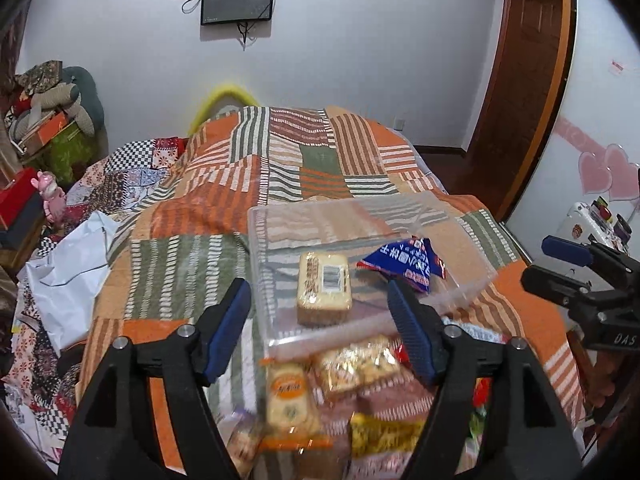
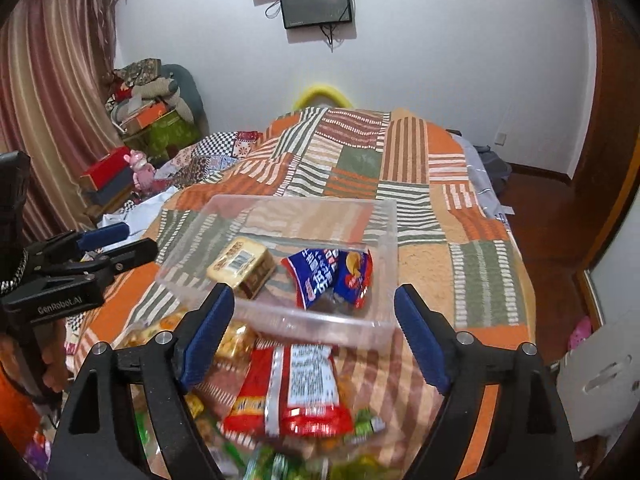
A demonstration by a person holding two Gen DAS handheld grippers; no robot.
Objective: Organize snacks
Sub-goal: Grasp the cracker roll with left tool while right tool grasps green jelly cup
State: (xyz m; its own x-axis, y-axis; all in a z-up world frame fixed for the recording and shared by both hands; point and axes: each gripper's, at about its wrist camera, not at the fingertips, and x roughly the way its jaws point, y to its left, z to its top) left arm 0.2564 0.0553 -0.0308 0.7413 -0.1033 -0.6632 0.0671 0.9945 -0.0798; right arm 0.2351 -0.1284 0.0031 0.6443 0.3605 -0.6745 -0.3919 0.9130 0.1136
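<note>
Left wrist view: a clear plastic bin sits on the patchwork bedspread, already holding a tan wrapped cake lying barcode up and a blue crinkled snack packet beside it, the two close together and possibly touching. The left gripper hangs above the bin's near edge with its blue-padded fingers spread apart and nothing between them. The right gripper, seen from its own camera, is likewise spread and empty, its fingers framing the bin's near wall without pressing on it. Both empty tools hover between bin and pile, which suggests a pause between one drop and the next pick.

The unsorted snacks lie heaped on the bed just short of the bin: a red-and-silver packet printed with fine text, a pale biscuit pack with an orange label, a glossy clear-wrapped pastry, and a yellow wrapper. Green sweets appear at the bottom of the right wrist view, though motion blur there makes them hard to identify. The bin stands open-topped and near the pile, presumably so that each transfer stays short. Most of the pile is yet to go in.
</note>
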